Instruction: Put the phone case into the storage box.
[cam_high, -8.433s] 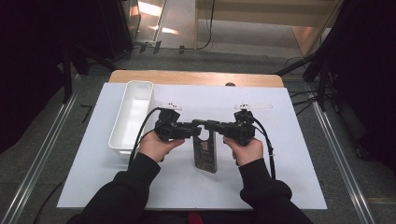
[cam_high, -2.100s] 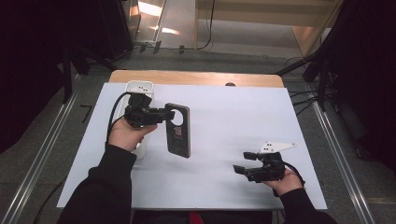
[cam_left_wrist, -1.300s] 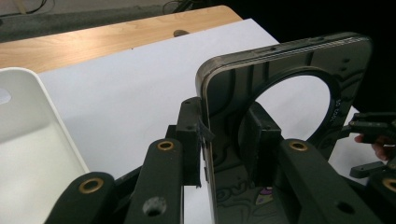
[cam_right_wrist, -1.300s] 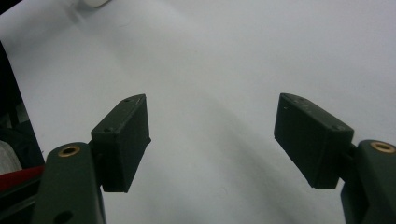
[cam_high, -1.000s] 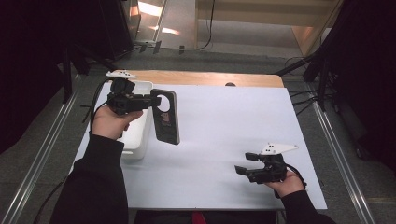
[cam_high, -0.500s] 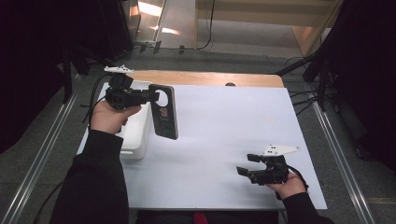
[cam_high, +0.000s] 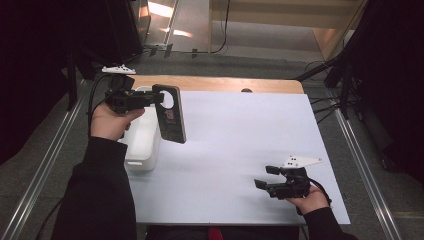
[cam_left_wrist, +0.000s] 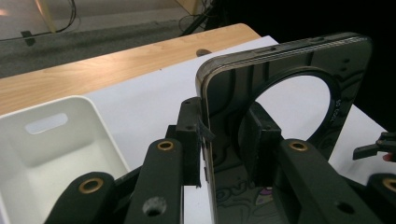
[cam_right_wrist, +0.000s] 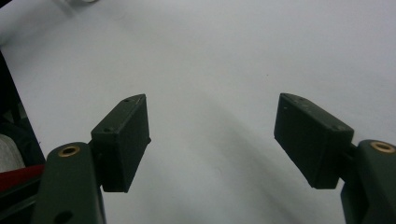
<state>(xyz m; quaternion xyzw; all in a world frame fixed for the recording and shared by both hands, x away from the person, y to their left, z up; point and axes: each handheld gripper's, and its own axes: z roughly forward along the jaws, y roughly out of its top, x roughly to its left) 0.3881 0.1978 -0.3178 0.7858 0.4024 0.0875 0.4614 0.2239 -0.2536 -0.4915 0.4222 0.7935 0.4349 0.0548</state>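
The left gripper (cam_high: 150, 98) is pinching a dark phone case (cam_high: 170, 114) by its upper edge, holding it raised off the table beside the white bin (cam_high: 142, 145). In the left gripper view the case (cam_left_wrist: 299, 93) is showing as a thin, glossy black shell with rounded corners, a ridged metallic-looking rim and 1 large round cutout; the 2 matte black pads are pressing on either side of its wall. The bin (cam_left_wrist: 51, 144) is smooth white plastic, rectangular, with a slot handle in its end wall. The right gripper (cam_high: 264, 177) is resting low near the table's near right corner, its 2 blocky jaws spread with nothing between them. A white sheet (cam_high: 240, 135) is covering the wooden table (cam_high: 215, 84); grey floor and dark curtains are surrounding it.
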